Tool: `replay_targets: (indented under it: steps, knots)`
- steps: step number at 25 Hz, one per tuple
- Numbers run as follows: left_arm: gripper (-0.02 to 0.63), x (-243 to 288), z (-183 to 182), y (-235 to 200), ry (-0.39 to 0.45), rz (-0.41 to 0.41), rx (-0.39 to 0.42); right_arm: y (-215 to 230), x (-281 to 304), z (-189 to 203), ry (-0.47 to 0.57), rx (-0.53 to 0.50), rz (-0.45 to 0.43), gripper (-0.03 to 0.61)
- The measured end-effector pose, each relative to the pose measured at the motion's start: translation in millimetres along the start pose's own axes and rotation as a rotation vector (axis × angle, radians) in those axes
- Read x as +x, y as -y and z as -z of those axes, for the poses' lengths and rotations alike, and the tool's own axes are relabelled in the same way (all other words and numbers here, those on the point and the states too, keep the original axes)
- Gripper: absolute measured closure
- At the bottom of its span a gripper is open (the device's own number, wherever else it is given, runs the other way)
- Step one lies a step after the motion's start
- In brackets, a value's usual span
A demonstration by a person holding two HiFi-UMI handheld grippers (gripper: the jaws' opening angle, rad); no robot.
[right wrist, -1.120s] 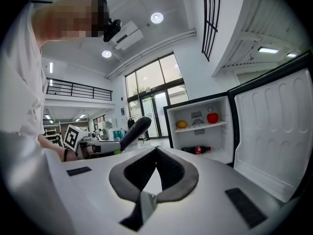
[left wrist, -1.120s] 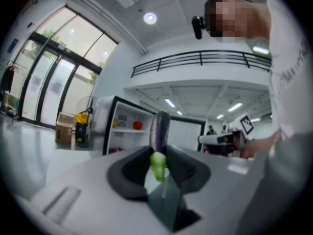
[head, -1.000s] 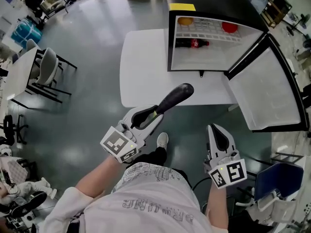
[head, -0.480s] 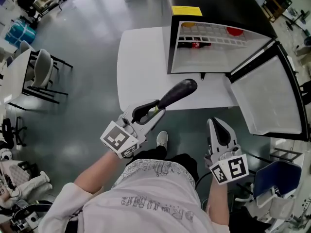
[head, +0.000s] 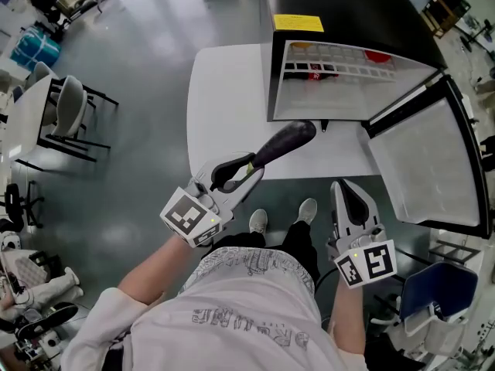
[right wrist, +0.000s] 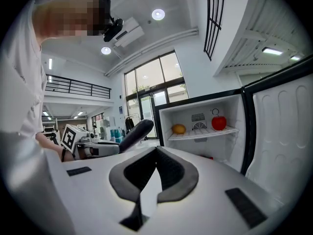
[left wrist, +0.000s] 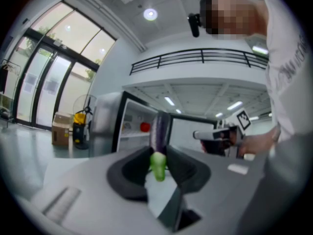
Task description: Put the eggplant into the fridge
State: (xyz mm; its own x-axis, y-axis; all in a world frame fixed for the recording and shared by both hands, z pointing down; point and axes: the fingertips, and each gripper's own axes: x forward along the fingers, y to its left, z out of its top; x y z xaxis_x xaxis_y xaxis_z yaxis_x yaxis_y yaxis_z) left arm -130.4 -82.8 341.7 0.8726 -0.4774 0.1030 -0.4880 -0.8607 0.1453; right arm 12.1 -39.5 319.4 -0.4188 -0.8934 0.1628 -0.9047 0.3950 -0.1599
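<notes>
Two grippers face the open fridge (head: 340, 14). At left, the left gripper (head: 246, 174) has its fingers (left wrist: 131, 171) partly closed on the green stem end of the eggplant (head: 283, 142). The eggplant's dark body juts over the white counter (head: 224, 99) toward the cabinet. This looks like the carry step. Next, I judge, the tip must clear the lower lip and go in beneath the wire shelf (head: 340, 52). At right the door (head: 421, 161) stands wide, leaving room. The right gripper (head: 346, 190) has its fingers pressed together, empty.
</notes>
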Motion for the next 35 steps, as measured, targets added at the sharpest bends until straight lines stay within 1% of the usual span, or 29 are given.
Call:
replay_targets:
  steps: [7,13,20,25,30,35]
  knots:
    - [0.503,27.7,0.4,-6.4,-0.016,-0.039,-0.008,30.7,17.8,-4.4,-0.015,0.001,-0.039,0.578]
    - [0.503,69.5,4.0,-6.8,-0.035,-0.093,-0.017,76.6,29.3,-3.4,-0.033,0.013,-0.096,0.578]
    - [0.503,115.2,13.5,-4.6,-0.05,-0.162,-0.027,122.7,41.7,-5.7,-0.052,-0.002,-0.17,0.578]
    - [0.503,133.0,14.6,-3.3,-0.061,-0.21,-0.038,144.0,49.0,-10.0,-0.071,-0.008,-0.215,0.578]
    - [0.503,155.3,23.8,-3.8,-0.08,-0.253,-0.05,165.8,57.7,-5.0,-0.095,-0.016,-0.263,0.578]
    - [0.503,175.3,31.8,-7.9,-0.111,-0.275,-0.04,180.7,65.2,-5.0,-0.101,0.004,-0.303,0.578]
